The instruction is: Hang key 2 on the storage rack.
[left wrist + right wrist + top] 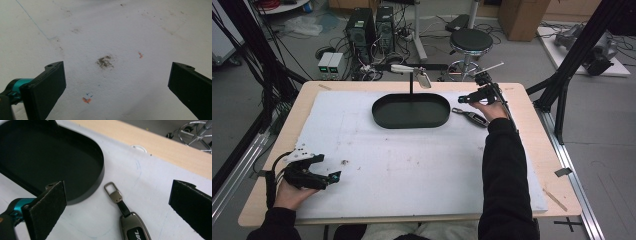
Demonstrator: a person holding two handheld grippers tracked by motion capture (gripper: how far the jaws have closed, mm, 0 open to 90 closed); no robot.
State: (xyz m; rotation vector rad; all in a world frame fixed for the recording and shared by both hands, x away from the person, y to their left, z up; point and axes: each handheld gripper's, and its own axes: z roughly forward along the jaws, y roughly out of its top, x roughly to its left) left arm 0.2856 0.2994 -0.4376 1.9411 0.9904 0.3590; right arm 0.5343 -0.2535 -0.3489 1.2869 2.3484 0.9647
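Key fob (135, 226) beside black tray (100, 173), both grippers' fingers spread, empty.

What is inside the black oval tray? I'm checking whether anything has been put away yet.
Nothing visible: the black oval tray shows bare dark floor. The right hand-held gripper's jaw covers a corner in its own view; the key fob lies outside.

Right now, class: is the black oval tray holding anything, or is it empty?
Empty. The black oval tray shows only its bare dark floor; the metal key fob lies outside it on the white mat.
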